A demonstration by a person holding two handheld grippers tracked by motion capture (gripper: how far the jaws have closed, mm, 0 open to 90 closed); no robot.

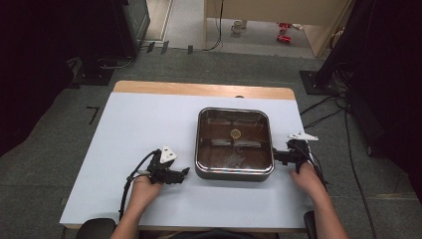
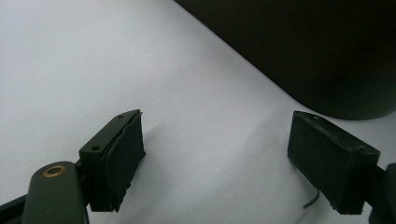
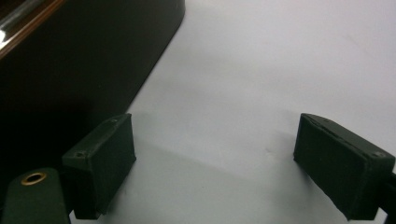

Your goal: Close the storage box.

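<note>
Since the square dark metal pan (image 1: 234, 144) holds liquid, my main worry is a spill: if I lift one side ahead of the other, the contents slosh over the rim. A second risk is a weak hold. The rounded outer wall looks smooth and dark in both gripper views, so pads could slide off a corner if I clamp on the curve instead of the lip. Pushing it sideways could also skid it across the pale blue table top (image 1: 139, 129).

Pan look: rounded corners, shiny rim, brownish liquid inside, a small round yellowish thing (image 1: 235, 133) floating near the middle, some pale shapes under the surface that I cannot identify. It sits right of the table's centre, between my two hands.

My left gripper (image 1: 183, 173) is just beside the pan's near left corner, low over the table; its jaws stand wide apart and have nothing between them, bare table showing between the pads (image 2: 121, 158). My right gripper (image 1: 276, 157) is at the pan's right wall, jaws also wide apart and holding nothing, the left pad (image 3: 105, 158) close to the wall, though I cannot tell whether it touches.

Beyond the table, grey floor (image 1: 239, 64) and cables (image 1: 323, 112).
</note>
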